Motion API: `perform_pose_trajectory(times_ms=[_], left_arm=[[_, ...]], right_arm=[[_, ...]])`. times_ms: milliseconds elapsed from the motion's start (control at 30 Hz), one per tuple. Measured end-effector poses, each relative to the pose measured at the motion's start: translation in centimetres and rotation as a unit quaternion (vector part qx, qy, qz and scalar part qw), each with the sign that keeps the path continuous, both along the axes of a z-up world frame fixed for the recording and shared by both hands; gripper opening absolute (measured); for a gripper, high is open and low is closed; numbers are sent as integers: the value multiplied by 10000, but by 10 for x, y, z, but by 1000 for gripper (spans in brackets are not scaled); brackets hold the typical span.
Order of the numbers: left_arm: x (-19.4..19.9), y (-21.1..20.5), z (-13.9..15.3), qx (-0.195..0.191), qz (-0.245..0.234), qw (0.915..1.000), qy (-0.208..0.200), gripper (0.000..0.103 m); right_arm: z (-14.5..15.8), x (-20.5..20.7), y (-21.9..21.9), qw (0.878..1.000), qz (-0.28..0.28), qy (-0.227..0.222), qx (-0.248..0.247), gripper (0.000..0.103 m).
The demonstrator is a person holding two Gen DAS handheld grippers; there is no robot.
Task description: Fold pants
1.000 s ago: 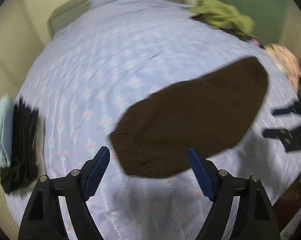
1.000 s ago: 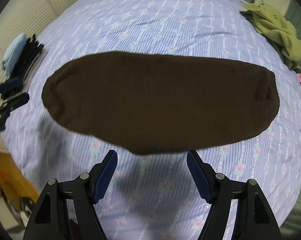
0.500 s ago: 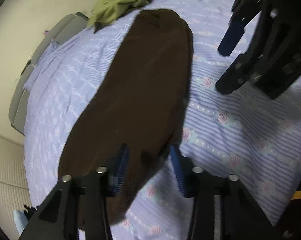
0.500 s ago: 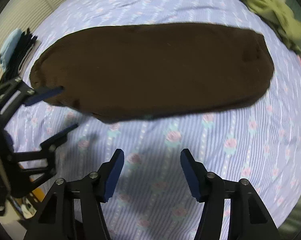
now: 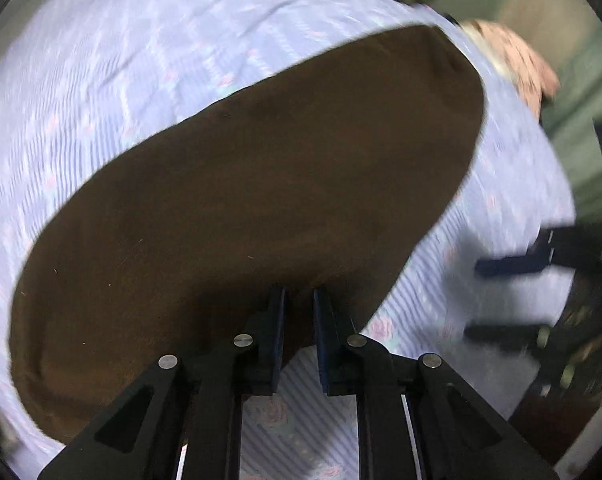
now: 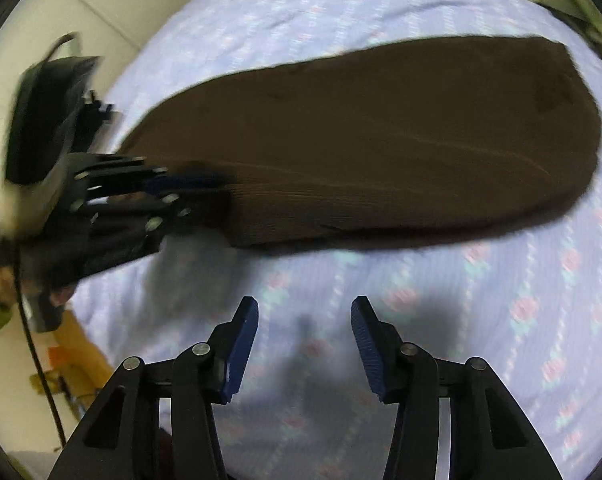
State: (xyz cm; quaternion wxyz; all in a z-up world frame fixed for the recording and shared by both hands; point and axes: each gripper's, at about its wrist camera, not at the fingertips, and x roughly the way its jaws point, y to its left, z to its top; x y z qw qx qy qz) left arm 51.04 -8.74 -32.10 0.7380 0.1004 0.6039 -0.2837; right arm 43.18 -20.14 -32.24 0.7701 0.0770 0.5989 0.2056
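We have the pants [image 6: 381,140] halved lengthwise on the bed [image 6: 501,300] | left tool [image 5: 299,300] clamps one end | right tool [image 6: 304,320] released | cross-folds remain.

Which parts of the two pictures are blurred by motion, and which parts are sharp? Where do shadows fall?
Left wrist view: the bedsheet and the right gripper are smeared; the left gripper is sharp, shut on the brown pants. Right wrist view: the left gripper is blurred; the right gripper's own fingers are sharp, with a soft shadow on the sheet between them.
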Motion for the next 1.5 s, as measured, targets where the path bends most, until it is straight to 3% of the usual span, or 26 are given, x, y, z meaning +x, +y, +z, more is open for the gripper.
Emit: perform_pose_trajectory(times_ms=[100,200,367,567,600,633,700,767,867,900,1033,1133,1167,1233,1300,1367,1400,1467,1500], left_arm=[[18,9,-12,-250,166,9984,480,16],[30,18,-17,-433,315,9961,706,16],[32,30,-21,-674,524,9923,894,16],[25,40,-2,-689,506,9925,875,18],[25,43,5,-702,497,9927,841,24],[25,47,15,-796,521,9928,730,38],[25,51,29,-743,572,9951,328,51],[32,52,33,-486,582,9971,17,51],[48,51,18,-153,709,9974,6,49],[55,49,8,81,764,9970,40,41],[69,56,-19,662,1000,9928,2,17],[77,65,-25,542,1378,9888,193,15],[78,68,-25,523,1441,9880,199,15],[77,72,-23,527,1438,9880,199,15],[70,76,-12,530,1329,9896,143,20],[54,69,12,545,1180,9911,-277,38],[45,69,26,472,1128,9911,-523,47],[25,65,51,195,1022,9915,-782,50],[15,62,61,74,1005,9914,-840,51]], right_arm=[[-3,12,13,9997,178,-37,185,49],[-12,25,23,9990,263,27,351,49],[-29,41,38,9970,183,291,690,46],[-36,56,57,9980,301,231,501,45],[-35,56,60,9983,276,226,465,45],[-37,57,62,9986,220,236,428,44],[-42,56,62,9988,100,306,381,38],[-44,49,64,9988,43,332,369,37],[-44,46,60,9990,3,314,310,29],[-45,44,61,9991,20,328,276,22],[-44,32,60,9983,-114,543,185,15],[-51,23,75,9980,-91,623,-77,9],[-58,23,76,9969,-125,774,-53,1],[-71,20,75,9930,-274,1151,54,1],[-68,14,72,9928,-234,1170,91,2],[-50,9,63,9940,-278,1053,-15,7],[-39,8,56,9949,-315,957,-45,22],[-10,6,31,9970,-511,550,-159,48],[9,5,14,9971,-678,261,-210,55]])
